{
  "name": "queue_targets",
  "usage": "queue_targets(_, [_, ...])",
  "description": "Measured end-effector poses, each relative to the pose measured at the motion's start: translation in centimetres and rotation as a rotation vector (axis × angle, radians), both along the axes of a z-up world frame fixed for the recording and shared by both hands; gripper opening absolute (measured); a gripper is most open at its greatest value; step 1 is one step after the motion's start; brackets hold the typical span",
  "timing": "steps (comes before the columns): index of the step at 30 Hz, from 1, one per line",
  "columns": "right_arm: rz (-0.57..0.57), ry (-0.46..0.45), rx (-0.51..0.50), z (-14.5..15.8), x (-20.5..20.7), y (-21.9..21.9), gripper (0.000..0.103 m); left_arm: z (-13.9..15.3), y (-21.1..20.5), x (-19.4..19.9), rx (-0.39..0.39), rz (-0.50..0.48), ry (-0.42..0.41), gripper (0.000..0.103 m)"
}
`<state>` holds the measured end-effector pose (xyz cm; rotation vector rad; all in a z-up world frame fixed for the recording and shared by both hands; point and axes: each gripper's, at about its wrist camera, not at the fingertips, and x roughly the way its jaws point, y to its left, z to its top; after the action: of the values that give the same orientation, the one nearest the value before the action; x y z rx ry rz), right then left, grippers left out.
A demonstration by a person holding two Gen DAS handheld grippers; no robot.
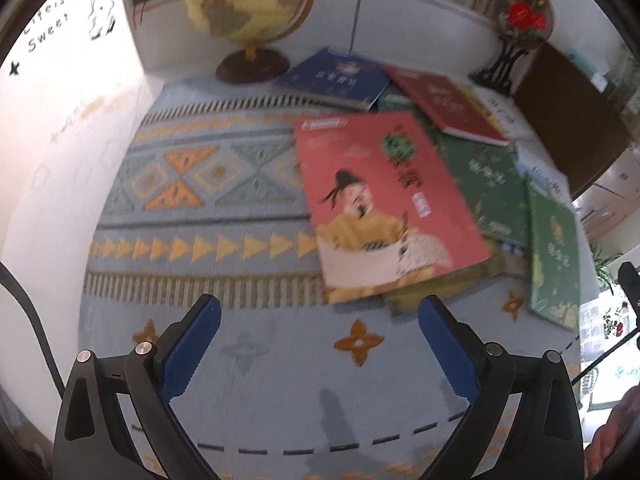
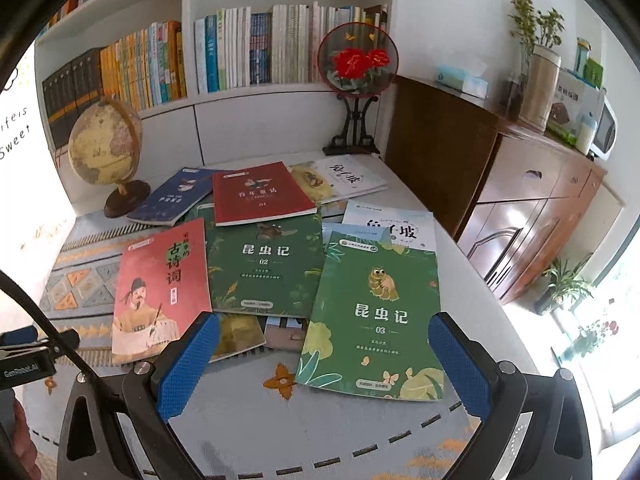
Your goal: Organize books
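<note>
Several books lie scattered on a patterned table mat. A pink book with a robed figure lies nearest my left gripper, which is open and empty just short of its near edge. Two green books, marked 02 and 03, lie side by side; the 03 book sits in front of my open right gripper. A red book, a blue book and white books lie further back.
A globe stands at the back left, a round fan ornament on a dark stand at the back right. Behind them rises a filled bookshelf. A brown wooden cabinet flanks the table's right edge.
</note>
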<state>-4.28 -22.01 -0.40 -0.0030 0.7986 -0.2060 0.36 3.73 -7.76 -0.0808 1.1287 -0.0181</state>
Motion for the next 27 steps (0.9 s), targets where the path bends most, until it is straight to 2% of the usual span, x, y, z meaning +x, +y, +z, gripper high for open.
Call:
queue_targets(4, [0.011, 0.033, 0.012, -1.3, 0.5, 0.8, 0.103, -1.2, 0.3, -0.1, 0.040, 0.003, 0.049, 0.099])
queue_targets(7, [0.012, 0.067, 0.029, -2.2, 1.0, 1.4, 0.103, -2.2, 0.6, 0.6, 0.043, 0.002, 0.137, 0.099])
queue_targets(9, [0.010, 0.095, 0.025, -2.6, 1.3, 2.0, 0.103, -2.4, 1.0, 0.5, 0.047, 0.027, 0.143, 0.099])
queue_targets(11, [0.022, 0.124, 0.019, -3.0, 1.6, 2.6, 0.103, -2.4, 1.5, 0.4, 0.014, 0.032, 0.141, 0.097])
queue_targets(13, [0.043, 0.126, 0.017, -3.0, 1.6, 3.1, 0.103, -2.0, 2.1, 0.2, -0.062, 0.032, 0.116, 0.097])
queue_targets(18, [0.097, 0.123, 0.033, -2.9, 1.7, 4.1, 0.103, -1.9, 2.2, 0.8, -0.122, 0.035, 0.106, 0.097])
queue_targets(22, [0.150, 0.144, 0.088, -3.4, 2.7, 4.2, 0.103, -2.0, 2.0, 1.9, -0.148, 0.033, 0.083, 0.097])
queue_targets(27, [0.206, 0.231, 0.180, -6.1, 5.7, 4.0, 0.103, -3.8, 2.9, 4.2, -0.289, 0.083, 0.111, 0.097])
